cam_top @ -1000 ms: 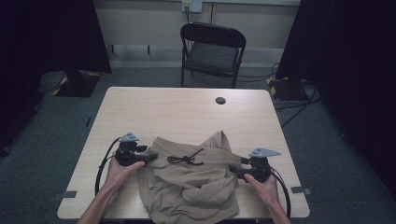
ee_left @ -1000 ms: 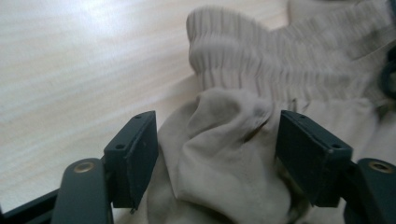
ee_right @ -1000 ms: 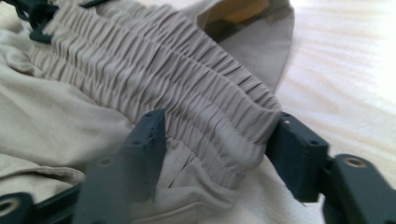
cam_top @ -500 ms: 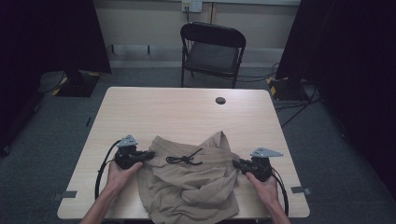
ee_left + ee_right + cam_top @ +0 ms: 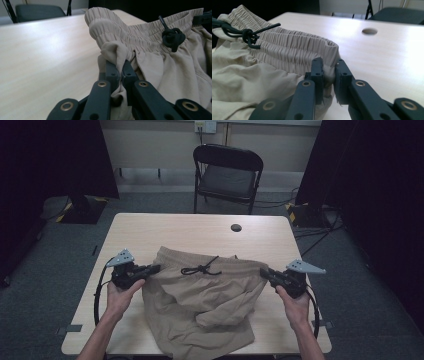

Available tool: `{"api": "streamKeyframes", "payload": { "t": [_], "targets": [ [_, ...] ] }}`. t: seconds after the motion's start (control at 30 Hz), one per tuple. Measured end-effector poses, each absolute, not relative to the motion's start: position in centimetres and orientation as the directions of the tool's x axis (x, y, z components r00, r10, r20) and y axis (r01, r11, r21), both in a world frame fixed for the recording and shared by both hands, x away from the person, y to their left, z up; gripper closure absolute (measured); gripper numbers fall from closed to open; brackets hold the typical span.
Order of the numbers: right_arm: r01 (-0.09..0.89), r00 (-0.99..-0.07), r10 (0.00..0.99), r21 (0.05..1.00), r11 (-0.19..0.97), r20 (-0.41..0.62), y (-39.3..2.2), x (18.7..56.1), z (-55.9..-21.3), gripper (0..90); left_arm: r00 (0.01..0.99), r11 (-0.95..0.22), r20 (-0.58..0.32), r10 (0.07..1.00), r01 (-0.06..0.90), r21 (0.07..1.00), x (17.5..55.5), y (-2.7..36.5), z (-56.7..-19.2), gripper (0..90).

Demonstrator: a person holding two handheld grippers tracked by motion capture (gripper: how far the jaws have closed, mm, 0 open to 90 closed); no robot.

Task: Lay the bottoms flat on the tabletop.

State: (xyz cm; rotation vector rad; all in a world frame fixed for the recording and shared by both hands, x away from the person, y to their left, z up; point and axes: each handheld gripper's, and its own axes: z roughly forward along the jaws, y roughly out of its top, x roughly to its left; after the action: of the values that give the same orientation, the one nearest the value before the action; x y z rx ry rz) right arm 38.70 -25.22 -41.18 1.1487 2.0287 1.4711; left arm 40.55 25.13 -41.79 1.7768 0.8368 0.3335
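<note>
Left hand-held gripper pinching beige shorts (black drawstring), right hand-held gripper likewise

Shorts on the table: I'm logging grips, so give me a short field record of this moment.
item: beige shorts, black drawstring tied
left gripper: shut on the waistband's left end
right gripper: shut on the waistband's right end
waistband: stretched between the grippers
legs: crumpled on the table
behind: black chair

A light wooden desk with a round cable hole in its far edge – beyond it, a black folding chair on grey carpet, black curtains at both sides.
</note>
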Motion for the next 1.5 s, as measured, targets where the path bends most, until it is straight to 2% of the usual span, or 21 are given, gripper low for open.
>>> {"api": "streamKeyframes", "payload": {
  "t": [0.3, 0.73, 1.07, 1.37, 1.4, 1.43, 1.47, 1.5],
  "targets": [
    [0.320, -0.583, 0.801, 0.945, 0.074, 0.135, -25.3, 40.5, -37.6, 80.9, 0.723, -0.150, -0.133, 0.678, 0.314, 0.937, 41.3, 25.1, -39.0, 87.7],
    [0.300, -0.577, 0.804, 0.953, 0.040, 0.148, -25.0, 43.4, -35.3, 80.8, 0.708, -0.114, -0.141, 0.692, 0.300, 0.947, 43.4, 25.4, -36.9, 87.8],
    [0.277, -0.578, 0.804, 0.960, 0.033, 0.139, -24.6, 46.6, -32.7, 80.8, 0.683, -0.101, -0.127, 0.719, 0.284, 0.954, 46.3, 25.5, -34.7, 87.8],
    [0.300, -0.547, 0.825, 0.953, 0.036, 0.141, -24.1, 50.8, -31.2, 80.7, 0.655, -0.061, -0.170, 0.737, 0.313, 0.948, 50.6, 25.0, -34.3, 87.3],
    [0.318, -0.531, 0.835, 0.947, 0.040, 0.143, -23.9, 52.2, -31.0, 80.0, 0.634, -0.061, -0.172, 0.754, 0.327, 0.943, 51.6, 24.8, -34.4, 85.2],
    [0.323, -0.526, 0.838, 0.946, 0.038, 0.146, -23.8, 52.8, -31.0, 77.3, 0.610, -0.054, -0.177, 0.772, 0.340, 0.939, 52.1, 24.7, -34.5, 79.1],
    [0.323, -0.526, 0.838, 0.946, 0.038, 0.146, -23.8, 52.8, -31.0, 77.3, 0.610, -0.054, -0.177, 0.772, 0.340, 0.939, 52.1, 24.7, -34.5, 68.3],
    [0.345, -0.461, 0.871, 0.939, 0.003, 0.167, -23.7, 54.1, -31.2, 53.5, 0.577, -0.041, -0.182, 0.796, 0.352, 0.935, 52.5, 24.8, -34.6, 60.5]
  ]
}}
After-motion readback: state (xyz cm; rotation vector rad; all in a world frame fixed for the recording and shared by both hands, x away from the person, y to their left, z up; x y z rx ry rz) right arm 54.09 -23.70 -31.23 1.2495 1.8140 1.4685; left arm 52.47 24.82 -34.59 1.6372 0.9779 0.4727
